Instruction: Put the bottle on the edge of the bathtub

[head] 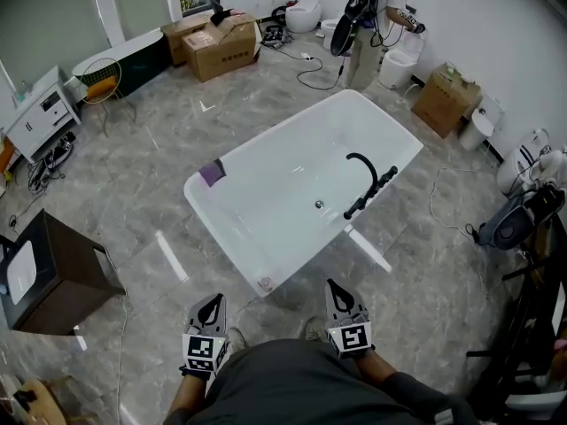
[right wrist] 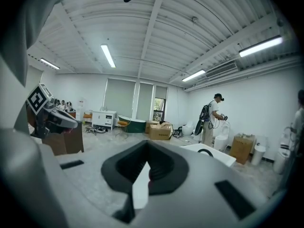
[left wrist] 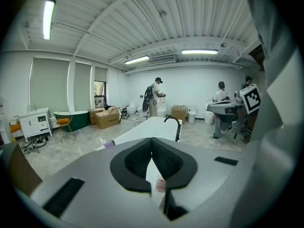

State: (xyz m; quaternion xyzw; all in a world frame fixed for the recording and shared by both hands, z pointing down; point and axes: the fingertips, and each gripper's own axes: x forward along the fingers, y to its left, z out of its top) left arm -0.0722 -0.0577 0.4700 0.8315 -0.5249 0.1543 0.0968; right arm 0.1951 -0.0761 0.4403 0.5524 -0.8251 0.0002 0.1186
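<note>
The left tool [head: 212, 301] and the right tool [head: 333, 284] were both closed on nothing, held near the person's body, just short of the white bathtub [head: 285, 129], while the small red-labelled bottle [head: 264, 283] sat on its near-end rim, apart from both.

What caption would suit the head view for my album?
A white bathtub with a black faucet, seen past the left gripper and right gripper, both shut.
</note>
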